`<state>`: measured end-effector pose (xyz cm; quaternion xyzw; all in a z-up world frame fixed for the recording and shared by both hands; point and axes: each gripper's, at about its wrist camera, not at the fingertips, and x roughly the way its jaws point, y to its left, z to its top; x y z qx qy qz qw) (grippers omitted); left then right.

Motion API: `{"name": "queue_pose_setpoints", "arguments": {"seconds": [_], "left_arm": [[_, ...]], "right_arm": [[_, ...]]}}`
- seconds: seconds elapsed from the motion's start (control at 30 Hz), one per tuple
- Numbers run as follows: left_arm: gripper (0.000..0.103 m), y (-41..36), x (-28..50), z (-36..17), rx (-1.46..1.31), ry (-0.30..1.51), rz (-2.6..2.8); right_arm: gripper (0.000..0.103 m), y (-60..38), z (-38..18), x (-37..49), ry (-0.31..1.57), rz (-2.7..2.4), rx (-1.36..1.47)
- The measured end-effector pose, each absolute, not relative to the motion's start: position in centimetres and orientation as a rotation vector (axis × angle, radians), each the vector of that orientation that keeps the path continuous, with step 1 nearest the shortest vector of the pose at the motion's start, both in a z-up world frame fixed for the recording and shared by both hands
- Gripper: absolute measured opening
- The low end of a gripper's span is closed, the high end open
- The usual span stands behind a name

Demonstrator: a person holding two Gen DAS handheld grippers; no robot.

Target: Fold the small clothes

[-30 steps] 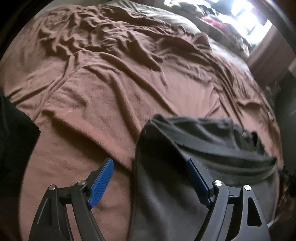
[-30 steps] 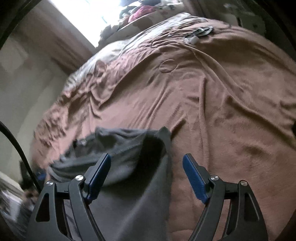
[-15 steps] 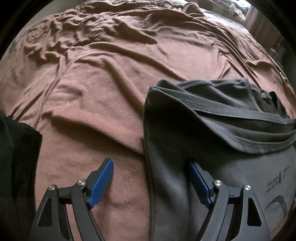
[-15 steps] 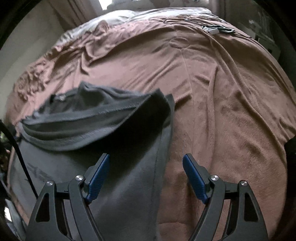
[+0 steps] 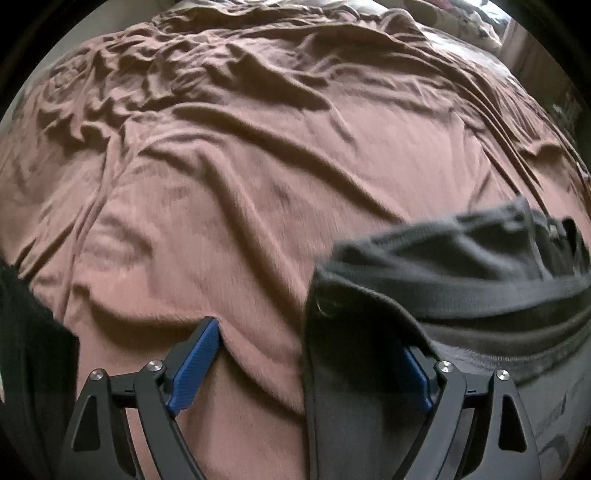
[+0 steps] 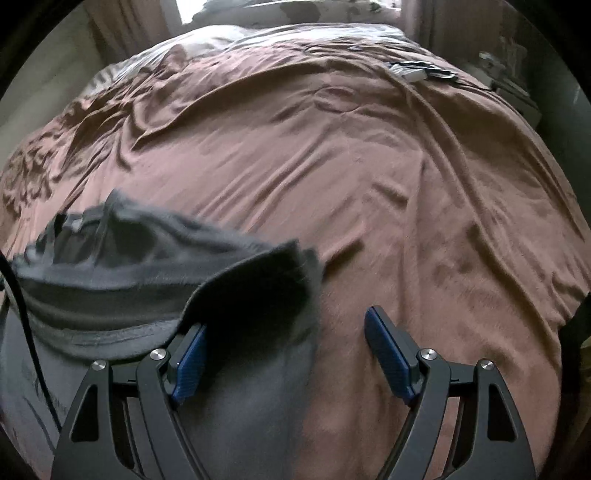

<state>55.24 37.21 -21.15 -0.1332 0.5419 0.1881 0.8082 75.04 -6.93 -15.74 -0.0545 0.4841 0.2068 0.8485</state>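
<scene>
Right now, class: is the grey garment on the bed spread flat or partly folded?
Partly folded. The grey garment's hem end is doubled back over its body, layered bands showing in both wrist views; the fold looks loose, unfinished.

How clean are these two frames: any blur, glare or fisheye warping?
Left wrist: garment smeared by motion blur, blanket sharper, edges bent into a dark fisheye ring. Right wrist: same smear on the garment, window at the top blown out, corners black.

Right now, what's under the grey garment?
The grey garment lies on the brown blanket, which shows all round it. Its top edge is folded over its own lower layer. Whatever sits beneath the cloth is covered.
</scene>
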Motion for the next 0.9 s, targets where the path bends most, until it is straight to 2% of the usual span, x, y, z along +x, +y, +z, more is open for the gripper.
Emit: {"name": "queue_pose_setpoints", "arguments": {"seconds": [0.07, 0.27, 0.47, 0.63, 0.7, 0.83, 0.9], "left_arm": [[0.088, 37.6, 55.5, -20.7, -0.289, 1.130, 0.428], [0.075, 38.8, 54.5, -18.3, -0.357, 0.995, 0.498], [0.064, 39.4, 52.9, -17.7, -0.427, 0.986, 0.415], [0.057, 38.9, 52.7, -18.5, -0.419, 1.025, 0.330], [0.049, 38.6, 52.8, -19.2, -0.401, 1.052, 0.305], [0.046, 38.0, 53.1, -20.2, -0.350, 1.078, 0.273], [0.046, 38.2, 53.2, -20.5, -0.358, 1.073, 0.267]], "right_arm": [[0.079, -7.9, -15.8, 75.6, 1.002, 0.406, -0.065], [0.074, -12.7, -13.5, 75.6, 0.898, 0.344, 0.142], [0.074, -13.2, -12.8, 74.3, 0.924, 0.458, 0.152], [0.061, -11.7, -12.9, 73.1, 0.934, 0.554, 0.030], [0.053, -11.2, -13.2, 73.4, 0.952, 0.578, -0.004], [0.052, -9.9, -14.6, 74.2, 0.979, 0.567, -0.073], [0.042, -9.0, -14.9, 74.6, 0.987, 0.580, -0.080]]}}
